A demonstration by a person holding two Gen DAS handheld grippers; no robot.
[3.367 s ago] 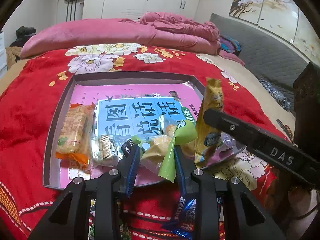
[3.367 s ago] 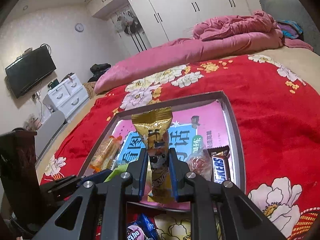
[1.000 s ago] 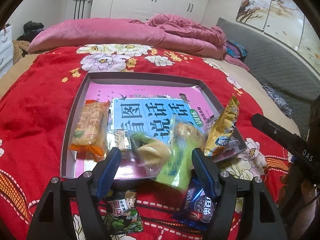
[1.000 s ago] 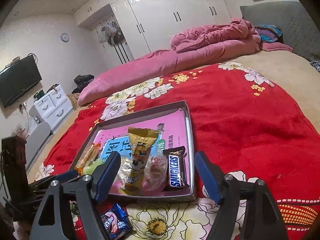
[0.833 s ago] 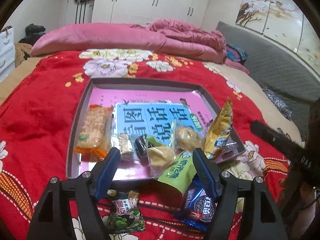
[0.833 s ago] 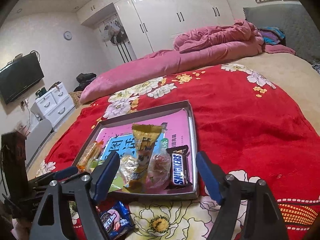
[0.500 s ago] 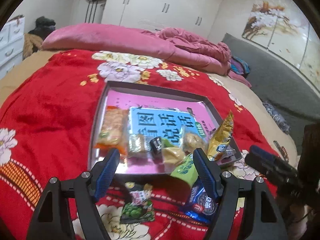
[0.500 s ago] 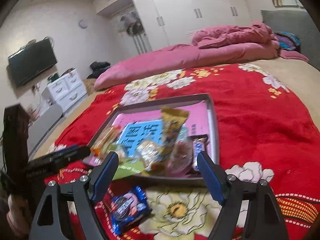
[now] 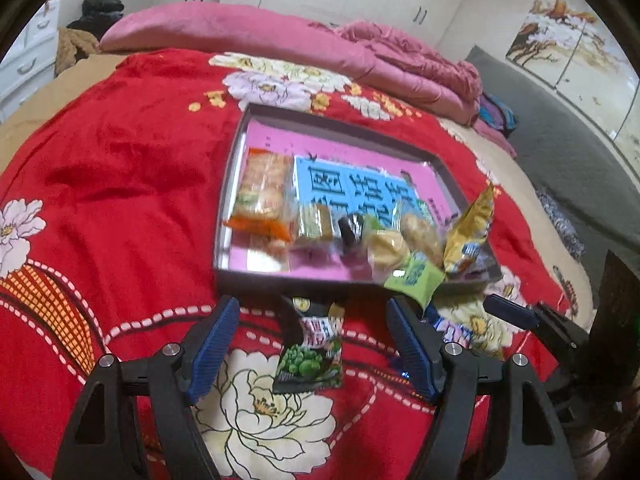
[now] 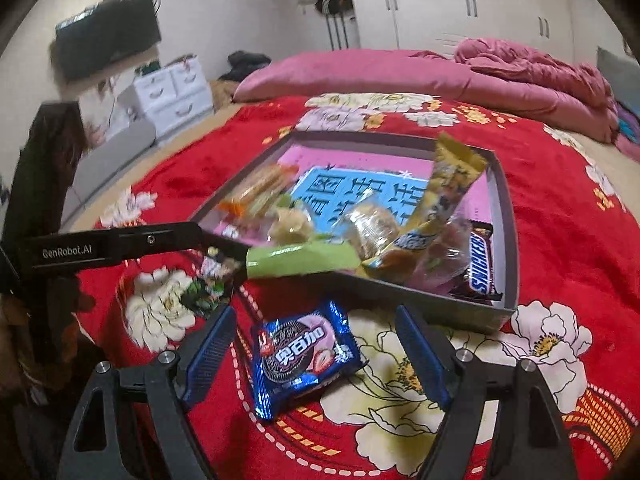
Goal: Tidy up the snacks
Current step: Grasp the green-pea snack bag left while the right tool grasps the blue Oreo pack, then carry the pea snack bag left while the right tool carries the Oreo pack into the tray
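Left wrist view: the left gripper point(image 9: 312, 340) stood with its blue-padded jaws spread wide and gripped nothing; a green-and-black pea snack packet point(image 9: 312, 346) lay flat on the red floral blanket point(image 9: 120, 208) between them, touched by neither pad, just short of the near rim of the grey tray point(image 9: 280, 276). Beyond that rim, inside the tray, lay an orange cracker pack point(image 9: 262, 192) at the tray's left side, a small clear-wrapped biscuit point(image 9: 314, 224), a pale pastry in a clear wrapper point(image 9: 386, 246), a light-green packet point(image 9: 416, 278) overhanging the tray's near rim, and a yellow packet point(image 9: 468, 232) propped upright at the tray's right corner. A blue-and-pink printed sheet point(image 9: 360, 188) covered the tray floor. Behind the tray, a pink quilt point(image 9: 280, 36) lay across the far end of the bed.

Right wrist view: the right gripper point(image 10: 316, 344) had just been opening and held nothing (its pads stood clear of the wrapper); a blue cookie packet point(image 10: 304, 356) lay on the blanket between them, in front of the tray's near wall point(image 10: 420, 300). A Snickers bar point(image 10: 480, 264) rested in the tray's near right corner.
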